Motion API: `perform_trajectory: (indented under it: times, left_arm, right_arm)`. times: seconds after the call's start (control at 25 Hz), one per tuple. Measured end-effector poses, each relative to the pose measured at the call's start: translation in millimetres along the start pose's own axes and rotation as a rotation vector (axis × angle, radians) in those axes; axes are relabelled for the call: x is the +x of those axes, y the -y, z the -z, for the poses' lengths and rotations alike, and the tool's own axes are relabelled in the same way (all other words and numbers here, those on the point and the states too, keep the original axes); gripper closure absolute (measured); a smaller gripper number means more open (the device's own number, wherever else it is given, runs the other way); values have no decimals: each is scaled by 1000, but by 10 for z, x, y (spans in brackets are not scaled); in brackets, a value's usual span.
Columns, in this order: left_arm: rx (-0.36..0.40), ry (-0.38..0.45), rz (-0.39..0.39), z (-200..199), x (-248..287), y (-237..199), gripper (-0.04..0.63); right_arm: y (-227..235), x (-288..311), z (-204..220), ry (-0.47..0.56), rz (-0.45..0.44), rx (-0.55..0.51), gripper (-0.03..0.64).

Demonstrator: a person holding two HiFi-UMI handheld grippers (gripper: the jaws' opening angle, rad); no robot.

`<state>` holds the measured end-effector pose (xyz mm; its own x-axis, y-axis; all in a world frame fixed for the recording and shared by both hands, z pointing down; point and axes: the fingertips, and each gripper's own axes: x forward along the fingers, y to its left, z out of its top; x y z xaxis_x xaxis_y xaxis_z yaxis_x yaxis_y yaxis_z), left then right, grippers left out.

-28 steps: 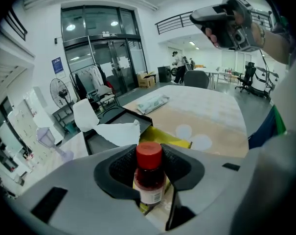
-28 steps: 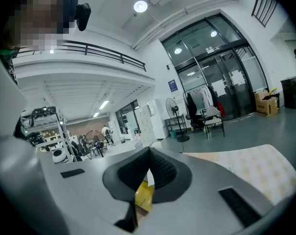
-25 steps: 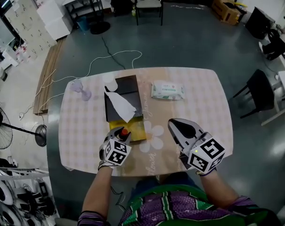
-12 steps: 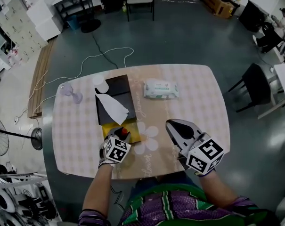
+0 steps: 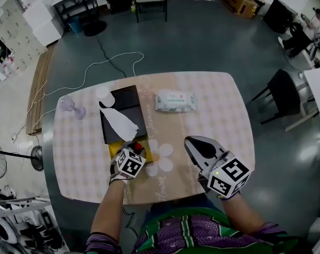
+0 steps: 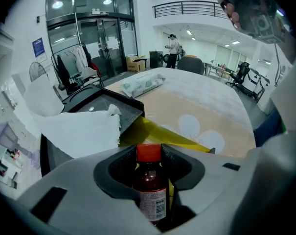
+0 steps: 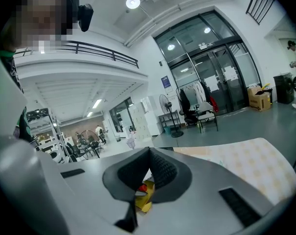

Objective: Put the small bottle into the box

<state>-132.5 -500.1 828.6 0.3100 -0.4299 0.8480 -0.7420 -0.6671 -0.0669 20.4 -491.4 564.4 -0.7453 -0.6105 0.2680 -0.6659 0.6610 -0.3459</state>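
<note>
A small brown bottle (image 6: 150,185) with a red cap (image 5: 138,147) stands between the jaws of my left gripper (image 6: 149,173), which is shut on its body. That gripper (image 5: 134,150) hangs tilted down over the near end of the yellow open box (image 5: 115,149). Behind the box lies its black lid (image 5: 125,103) with a white sheet of paper (image 5: 120,123) across it. My right gripper (image 5: 190,141) hovers to the right of the box, shut with nothing in it. In the right gripper view its jaws meet (image 7: 148,153), and the yellow box (image 7: 146,199) shows below them.
A pack of wet wipes (image 5: 174,100) lies at the table's far middle. A purple glass (image 5: 69,106) lies at the far left, and a white round lid (image 5: 102,93) rests by the black lid's corner. A black chair (image 5: 284,95) stands to the table's right.
My left gripper has sunk with the bottle toward the near end of the yellow box. The right gripper has hardly shifted. The head view has drifted, so the table sits further left.
</note>
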Motion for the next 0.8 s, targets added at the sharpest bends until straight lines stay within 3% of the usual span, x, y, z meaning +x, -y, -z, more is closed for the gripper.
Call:
perform_trajectory:
  times: [0.24,0.4,0.8]
  left_arm:
    - [-6,-36,18,13,109,23,419]
    - [-6,-8,21,-52,46,46,387]
    - [-5,50,8,-95,-349,111,388]
  right_arm:
    - [75,-5,-1,0,14,7,611]
    - [53,-24,-30,5,15,7,611]
    - [-250,-145,-90,33,2,-6,611]
